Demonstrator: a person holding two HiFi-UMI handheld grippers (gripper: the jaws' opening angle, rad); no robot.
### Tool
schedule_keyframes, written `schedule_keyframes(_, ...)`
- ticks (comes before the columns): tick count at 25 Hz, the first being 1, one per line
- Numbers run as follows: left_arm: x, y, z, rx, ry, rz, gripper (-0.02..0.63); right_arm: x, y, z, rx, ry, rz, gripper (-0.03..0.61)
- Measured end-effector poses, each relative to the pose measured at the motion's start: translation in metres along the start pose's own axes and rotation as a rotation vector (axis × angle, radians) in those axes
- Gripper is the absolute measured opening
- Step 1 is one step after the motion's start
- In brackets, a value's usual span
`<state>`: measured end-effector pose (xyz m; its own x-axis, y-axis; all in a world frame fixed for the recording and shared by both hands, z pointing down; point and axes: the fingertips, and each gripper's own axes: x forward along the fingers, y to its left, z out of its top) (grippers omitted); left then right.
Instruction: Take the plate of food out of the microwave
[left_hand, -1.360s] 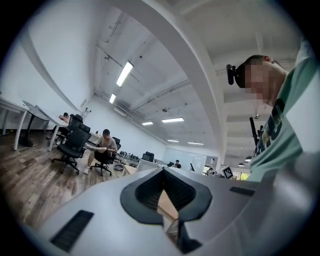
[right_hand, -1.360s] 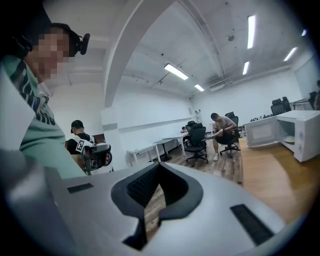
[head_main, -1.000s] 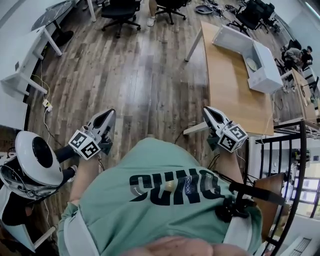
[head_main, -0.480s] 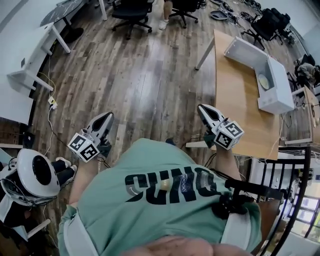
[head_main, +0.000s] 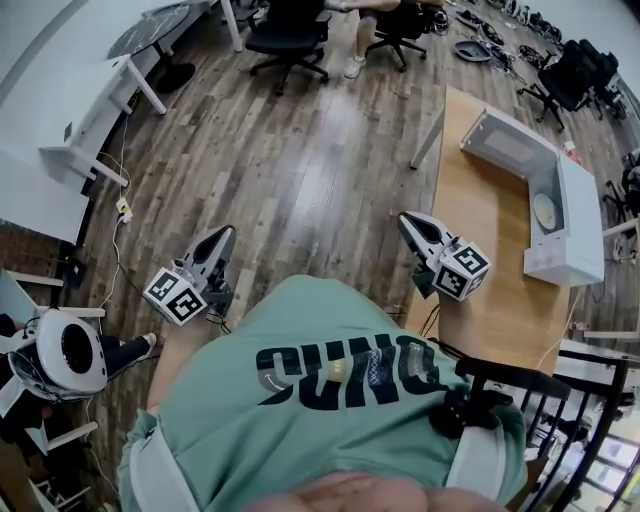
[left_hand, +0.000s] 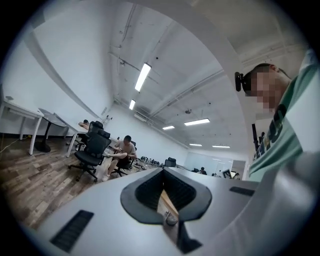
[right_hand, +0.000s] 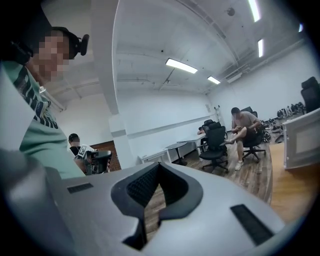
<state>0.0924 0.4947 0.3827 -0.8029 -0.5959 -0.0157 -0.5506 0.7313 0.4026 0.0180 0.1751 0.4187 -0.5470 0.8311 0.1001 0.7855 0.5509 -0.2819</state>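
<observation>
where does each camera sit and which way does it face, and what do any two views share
Head view: on the person's head, looking steeply down at the wood floor; shows the green T-shirt, left gripper and right gripper, both shut.
Left gripper view: rides that gripper, looks level along its jaws at black office chairs; shirt at right.
Right gripper view: rides that gripper, looks along its jaws across the room; shirt at left.
Shared: head and right gripper views both show the open white microwave.

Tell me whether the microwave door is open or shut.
Open. In the head view the microwave on the wooden table has its door swung wide, and the plate shows inside.
</observation>
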Motion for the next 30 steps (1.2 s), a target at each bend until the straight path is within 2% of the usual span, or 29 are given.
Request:
schedule_keyframes(6, 0.054, 0.006, -0.013, 0.004, 0.045, 0.002, 0.003, -0.003, -0.051, 0.003, 0.009, -0.021, 0.002, 0.008)
schedule_keyframes(11, 0.107, 0.025, -0.016, -0.002, 0.068, -0.073, 0.003, 0.0, -0.088, -0.004, 0.028, -0.019, -0.06, 0.008)
schedule_keyframes(16, 0.169, 0.071, -0.01, -0.003, 0.094, -0.198, 0.003, 0.018, -0.12, 0.01, -0.005, -0.025, -0.174, 0.008)
schedule_keyframes(20, 0.237, 0.114, 0.024, 0.013, 0.108, -0.343, 0.003, 0.03, -0.148, 0.04, -0.001, -0.09, -0.335, 0.008)
schedule_keyframes(25, 0.298, 0.158, 0.067, 0.08, 0.147, -0.498, 0.003, 0.057, -0.167, 0.066, 0.0, -0.149, -0.482, 0.008)
schedule_keyframes(28, 0.334, 0.182, 0.072, 0.066, 0.183, -0.566, 0.003, 0.073, -0.179, 0.074, 0.024, -0.19, -0.543, 0.008)
schedule_keyframes(30, 0.356, 0.193, 0.07, 0.05, 0.211, -0.606, 0.003, 0.081, -0.182, 0.071, 0.036, -0.178, -0.583, 0.008)
